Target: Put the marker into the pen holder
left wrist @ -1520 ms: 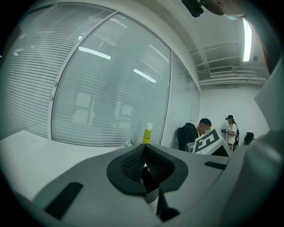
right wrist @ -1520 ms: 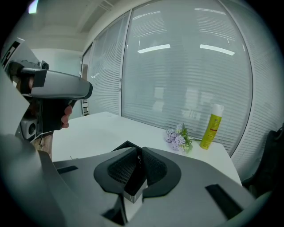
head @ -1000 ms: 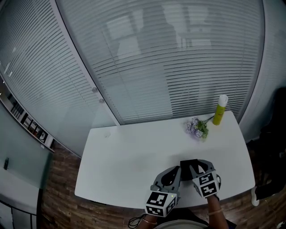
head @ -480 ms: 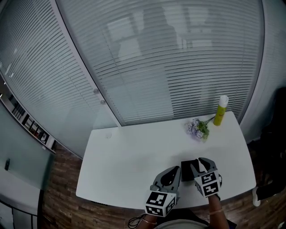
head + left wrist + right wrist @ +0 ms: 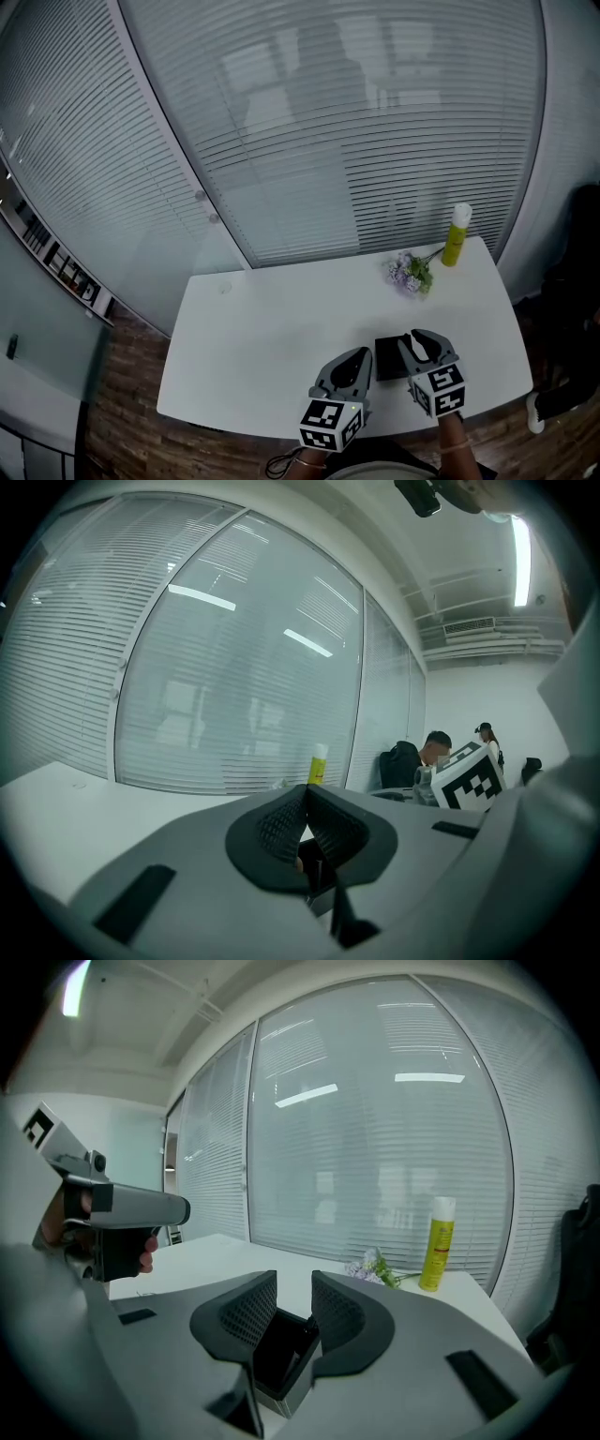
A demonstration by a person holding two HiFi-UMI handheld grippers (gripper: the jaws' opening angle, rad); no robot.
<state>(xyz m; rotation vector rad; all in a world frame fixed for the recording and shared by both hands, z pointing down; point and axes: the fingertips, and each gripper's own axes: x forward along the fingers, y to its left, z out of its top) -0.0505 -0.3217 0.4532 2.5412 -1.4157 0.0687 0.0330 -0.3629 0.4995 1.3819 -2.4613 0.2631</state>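
The right hand-held gripper (image 5: 293,1279) hangs released over the black pen holder (image 5: 281,1354). Its jaws have just been closing, with nothing between them. The left hand-held gripper (image 5: 306,789) sits clenched and empty just beside the holder on the desk (image 5: 281,319). The marker shows plainly in no view (likely already down inside the holder). Light, stiff and smooth-barrelled, it would want gripping mid-barrel; the holder looks light enough to tip.
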